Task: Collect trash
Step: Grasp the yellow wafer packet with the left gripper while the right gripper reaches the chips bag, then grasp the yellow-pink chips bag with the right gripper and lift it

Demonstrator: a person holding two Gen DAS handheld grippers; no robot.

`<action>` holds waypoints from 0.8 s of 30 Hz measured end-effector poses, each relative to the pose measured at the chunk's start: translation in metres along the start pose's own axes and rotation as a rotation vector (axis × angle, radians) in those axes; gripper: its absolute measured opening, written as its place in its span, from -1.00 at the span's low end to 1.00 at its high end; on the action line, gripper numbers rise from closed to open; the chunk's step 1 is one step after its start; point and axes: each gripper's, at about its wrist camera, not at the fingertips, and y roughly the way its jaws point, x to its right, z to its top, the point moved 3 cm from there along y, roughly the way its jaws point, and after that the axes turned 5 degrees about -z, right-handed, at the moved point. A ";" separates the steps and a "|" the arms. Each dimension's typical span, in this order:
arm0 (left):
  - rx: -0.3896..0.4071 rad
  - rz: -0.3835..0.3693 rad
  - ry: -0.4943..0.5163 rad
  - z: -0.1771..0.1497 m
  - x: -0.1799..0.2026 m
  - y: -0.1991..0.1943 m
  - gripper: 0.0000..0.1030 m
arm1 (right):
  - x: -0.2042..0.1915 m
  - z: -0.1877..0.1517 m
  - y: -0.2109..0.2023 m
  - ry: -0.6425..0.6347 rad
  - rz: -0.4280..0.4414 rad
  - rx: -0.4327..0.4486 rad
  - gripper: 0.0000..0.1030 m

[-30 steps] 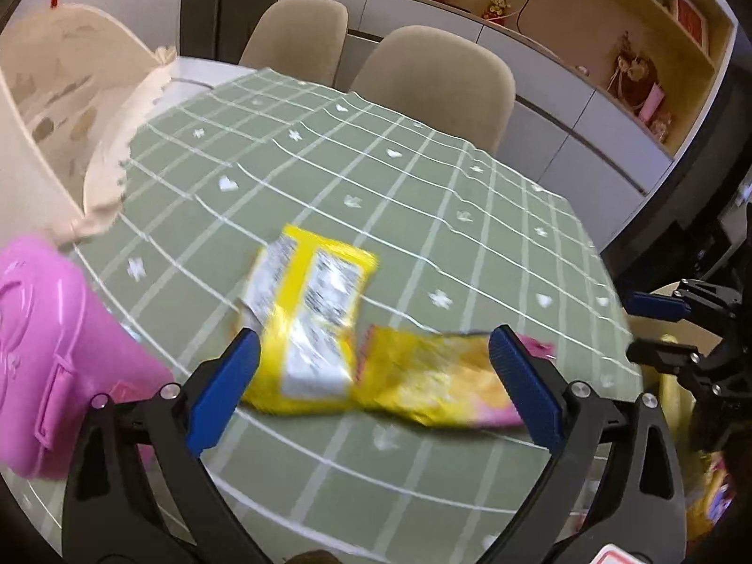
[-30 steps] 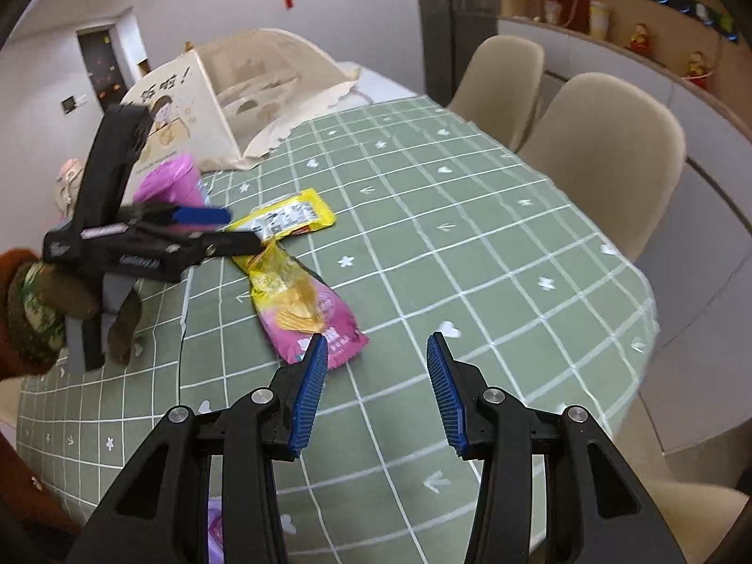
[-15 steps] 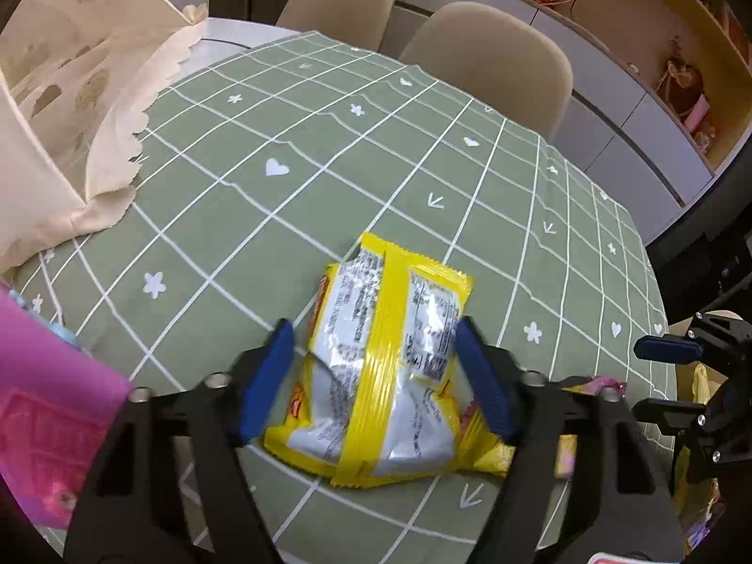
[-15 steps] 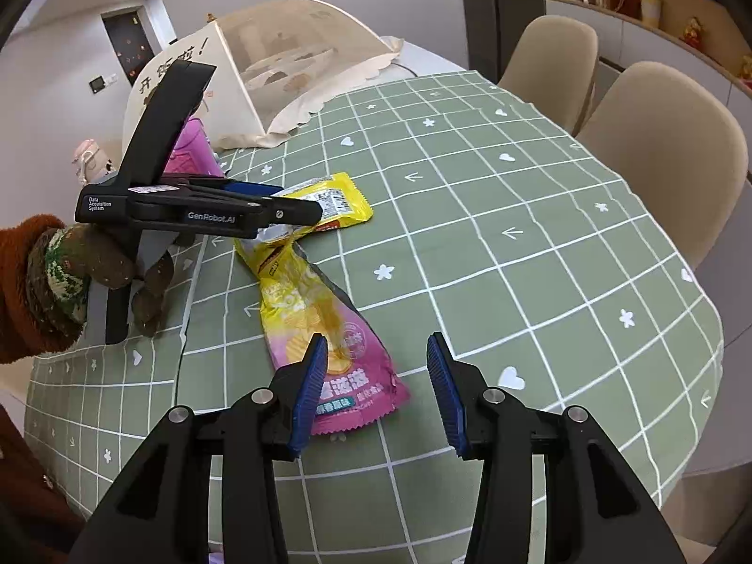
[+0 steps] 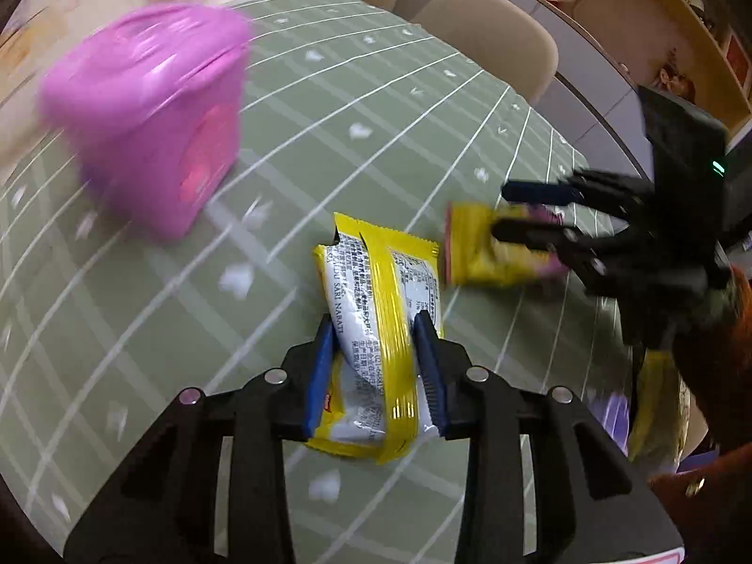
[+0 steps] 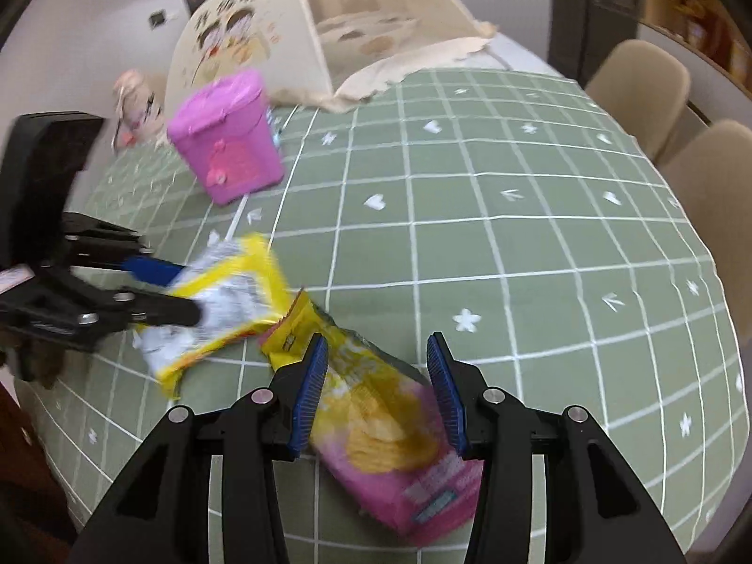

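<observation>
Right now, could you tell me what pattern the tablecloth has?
The tablecloth is green with a white grid, small hearts and flowers; the right wrist view shows it best.

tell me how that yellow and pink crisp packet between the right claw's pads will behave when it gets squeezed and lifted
The yellow and pink crisp packet looks like thin film, already creased, so it will probably crumple and flop rather than stay stiff. It lies flat and looks near empty, so likely very light. Its glossy surface may slip, though the ribbed blue pads of the right claw should help.
</observation>
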 end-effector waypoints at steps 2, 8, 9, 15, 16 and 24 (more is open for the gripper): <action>0.006 0.032 -0.019 -0.014 -0.004 -0.010 -0.27 | -0.006 -0.003 0.003 -0.035 -0.008 -0.025 -0.19; 0.024 0.037 -0.107 -0.036 -0.019 -0.025 0.05 | -0.005 -0.024 -0.004 0.015 -0.003 -0.059 -0.18; 0.028 0.033 -0.108 -0.037 -0.019 -0.025 0.07 | -0.006 -0.029 -0.006 0.033 0.000 -0.060 -0.18; 0.010 0.095 -0.040 -0.035 -0.005 -0.016 0.15 | -0.020 -0.046 -0.015 0.011 -0.020 -0.088 -0.18; 0.009 0.100 -0.038 -0.035 -0.004 -0.015 0.15 | -0.021 -0.047 -0.016 0.014 -0.025 -0.092 -0.18; 0.016 0.112 -0.057 -0.036 -0.004 -0.015 0.13 | -0.033 -0.058 -0.038 0.030 -0.079 -0.077 -0.90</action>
